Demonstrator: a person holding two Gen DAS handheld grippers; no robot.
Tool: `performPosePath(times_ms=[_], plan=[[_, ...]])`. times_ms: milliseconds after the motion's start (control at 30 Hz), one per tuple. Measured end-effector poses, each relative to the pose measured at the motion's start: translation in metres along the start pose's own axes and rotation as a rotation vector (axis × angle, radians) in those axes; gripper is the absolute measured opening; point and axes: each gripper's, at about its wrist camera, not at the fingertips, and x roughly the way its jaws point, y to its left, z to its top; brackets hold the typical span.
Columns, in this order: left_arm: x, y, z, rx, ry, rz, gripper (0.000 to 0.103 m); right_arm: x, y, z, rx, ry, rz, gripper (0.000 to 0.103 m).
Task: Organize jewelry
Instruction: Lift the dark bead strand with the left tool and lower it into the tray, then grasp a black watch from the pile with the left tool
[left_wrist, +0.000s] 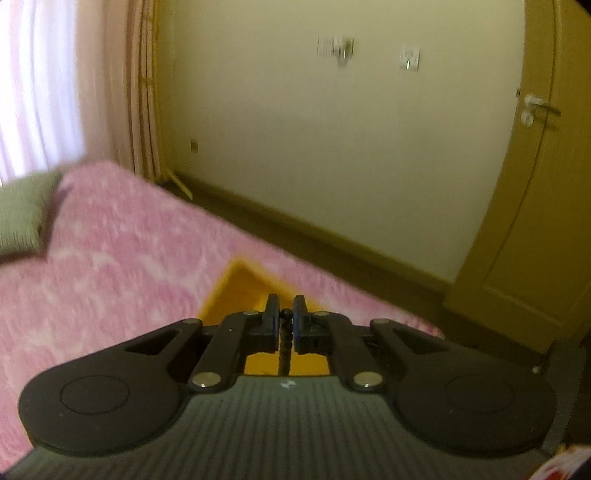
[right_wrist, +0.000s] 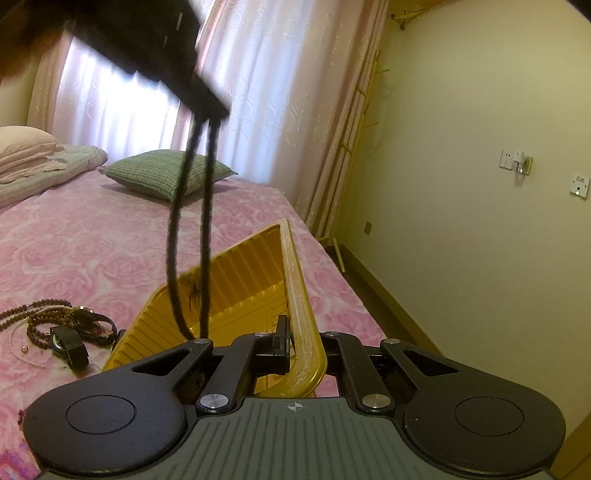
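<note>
Judging by how things lie, sorting is barely under way: the right gripper has its fingers spread to either side of the ribbed yellow plastic tray's raised rim, whether clamped I cannot tell. The left gripper has its fingers clenched on a black beaded necklace, which dangles as a loop into the tray. Farther left on the pink rose-patterned bedspread, a heap of brown bead strings, pearls and black watches awaits sorting.

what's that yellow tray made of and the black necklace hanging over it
Yellow tray: looks like moulded plastic, semi-glossy, with ribbed walls and a pale scuffed rim. Black necklace: seemingly small dark beads on a cord, matte; motion blur leaves the bead material unclear.
</note>
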Motion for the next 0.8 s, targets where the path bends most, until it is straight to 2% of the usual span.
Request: performPosePath(times_ms=[133,267,333,467,600,667,800], plan=[[0.027,0.004,-0.029,-0.011,0.086,0.003,0.006,0.001,0.0,-0.001,0.003,0.005,0.0,0.006],[0.039,0.007,-0.044,-0.036,0.139,0.004,0.008,0.003,0.0,-0.004,0.004,0.008,-0.001,0.006],[0.038,0.007,-0.045,-0.04,0.142,0.026,0.027,0.003,0.0,-0.004,0.003,0.009,0.0,0.006],[0.023,0.02,-0.043,-0.064,0.103,0.053,0.028,0.001,0.002,-0.004,0.005,0.009,-0.001,0.006],[-0.002,0.047,-0.057,-0.12,0.064,0.131,0.033,0.001,-0.001,-0.005,0.009,0.008,0.0,0.006],[-0.013,0.067,-0.074,-0.17,0.053,0.188,0.033,0.001,-0.001,-0.006,0.007,0.008,-0.001,0.006],[-0.025,0.097,-0.114,-0.244,0.079,0.296,0.033,0.002,-0.002,-0.006,0.011,0.01,-0.002,0.006]])
